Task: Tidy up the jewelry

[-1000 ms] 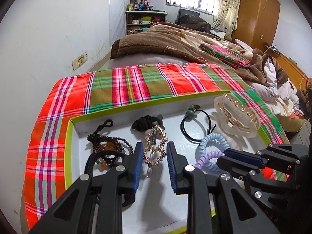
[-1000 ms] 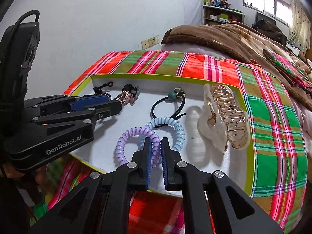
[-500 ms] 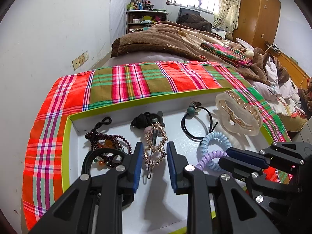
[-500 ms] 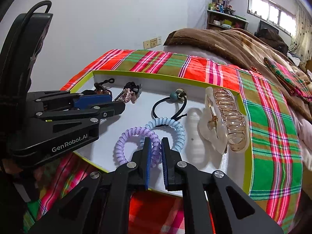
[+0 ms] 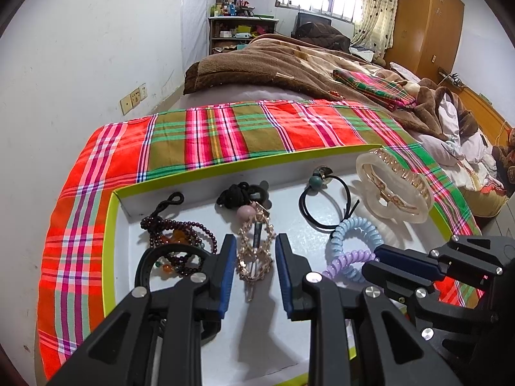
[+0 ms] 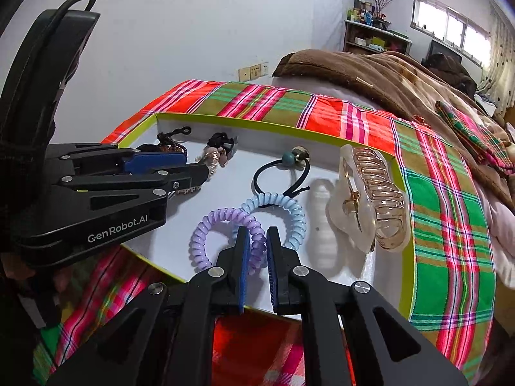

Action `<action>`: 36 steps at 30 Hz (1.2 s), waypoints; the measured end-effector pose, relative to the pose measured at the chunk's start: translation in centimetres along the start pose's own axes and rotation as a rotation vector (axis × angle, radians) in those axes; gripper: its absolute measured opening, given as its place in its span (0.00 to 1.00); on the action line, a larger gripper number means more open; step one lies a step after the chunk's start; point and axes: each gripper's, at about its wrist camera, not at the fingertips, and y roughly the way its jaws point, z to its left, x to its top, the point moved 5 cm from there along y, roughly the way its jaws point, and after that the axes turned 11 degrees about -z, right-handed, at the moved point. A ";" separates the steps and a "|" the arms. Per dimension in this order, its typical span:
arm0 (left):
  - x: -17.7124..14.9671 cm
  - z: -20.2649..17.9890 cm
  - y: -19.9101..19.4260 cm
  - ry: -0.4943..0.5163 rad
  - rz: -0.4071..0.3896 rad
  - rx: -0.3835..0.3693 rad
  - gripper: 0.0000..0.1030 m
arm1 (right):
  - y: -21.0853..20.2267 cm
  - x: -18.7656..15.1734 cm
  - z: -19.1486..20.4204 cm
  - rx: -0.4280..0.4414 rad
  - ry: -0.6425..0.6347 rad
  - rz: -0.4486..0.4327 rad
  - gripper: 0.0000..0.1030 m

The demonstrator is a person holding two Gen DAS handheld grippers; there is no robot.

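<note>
A white tray with a lime rim lies on the plaid cloth and holds the jewelry. My left gripper is open, its fingers either side of a gold hair clip. Left of it lies a dark bead bracelet. My right gripper is shut on the purple coil hair tie, which overlaps a blue coil tie. A black elastic with a green bead and a clear claw clip lie further right.
A black scrunchie lies at the tray's back wall. The plaid cloth covers the bed end, with a brown blanket behind. A white wall runs along the left.
Both grippers pulled back and rose slightly over the tray. The left jaws stay open around the gold clip and the right stays shut on the purple tie.
</note>
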 end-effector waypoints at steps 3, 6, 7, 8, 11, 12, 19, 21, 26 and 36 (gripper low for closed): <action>0.0 0.0 -0.1 -0.001 0.001 0.002 0.26 | 0.0 0.0 0.0 -0.001 0.001 -0.001 0.10; 0.0 0.0 -0.1 -0.002 0.003 0.004 0.27 | 0.0 0.0 0.0 -0.003 0.000 -0.001 0.10; 0.1 -0.1 -0.1 -0.001 0.004 0.005 0.28 | -0.1 0.0 0.0 -0.003 0.001 -0.001 0.10; 0.1 -0.1 -0.2 -0.001 0.005 0.004 0.29 | -0.1 0.0 0.0 -0.002 0.003 -0.001 0.11; 0.2 -0.1 -0.3 -0.003 0.003 0.005 0.31 | -0.3 0.0 -0.1 -0.006 0.001 -0.005 0.13; 0.2 -0.1 -0.4 -0.004 0.002 0.005 0.32 | -0.3 0.0 -0.1 -0.007 0.002 -0.007 0.14; 0.4 -0.2 -1.6 -0.022 -0.016 0.016 0.40 | -1.2 0.1 -0.3 -0.022 0.014 -0.027 0.19; 0.4 0.0 -2.2 -0.030 -0.022 0.034 0.42 | -1.8 0.1 -0.5 -0.028 0.022 -0.035 0.21; 0.4 0.1 -4.3 -0.046 -0.054 0.062 0.46 | -2.9 -0.1 -0.8 -0.058 0.032 -0.053 0.22; -1.3 0.0 -8.3 -0.092 -0.087 0.157 0.54 | -6.2 -0.5 -0.8 -0.070 0.070 -0.100 0.36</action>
